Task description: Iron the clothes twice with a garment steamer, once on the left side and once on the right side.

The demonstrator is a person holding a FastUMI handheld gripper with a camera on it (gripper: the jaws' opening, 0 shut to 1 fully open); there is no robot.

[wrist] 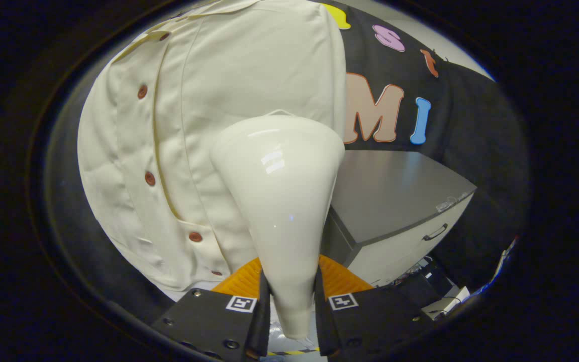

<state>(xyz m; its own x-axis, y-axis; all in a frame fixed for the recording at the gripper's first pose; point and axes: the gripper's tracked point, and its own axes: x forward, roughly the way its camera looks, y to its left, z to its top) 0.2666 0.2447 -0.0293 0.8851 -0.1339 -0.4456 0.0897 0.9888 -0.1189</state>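
The glossy cream cone-shaped steamer head [282,201] is being clamped at its narrow neck between both fingers of the gripper [292,296], its wide mouth lying against the hanging cream buttoned shirt [209,100]. A grey cabinet [400,201] is standing just beside the shirt's edge.

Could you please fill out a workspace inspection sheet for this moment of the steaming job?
Surface: grey cabinet top, bare where visible.
Job's things: cream buttoned shirt hanging ahead; glossy white garment steamer held with its wide head against the shirt's right part, beside the button placket.
Clutter: small items on the floor below the cabinet, too small to identify.
Grippers: gripper shut on the garment steamer's narrow handle, both fingers pressing its sides.
Cables: thin wires near the cabinet base.
Surroundings: black cloth wall behind; cabinet drawer with dark handle.
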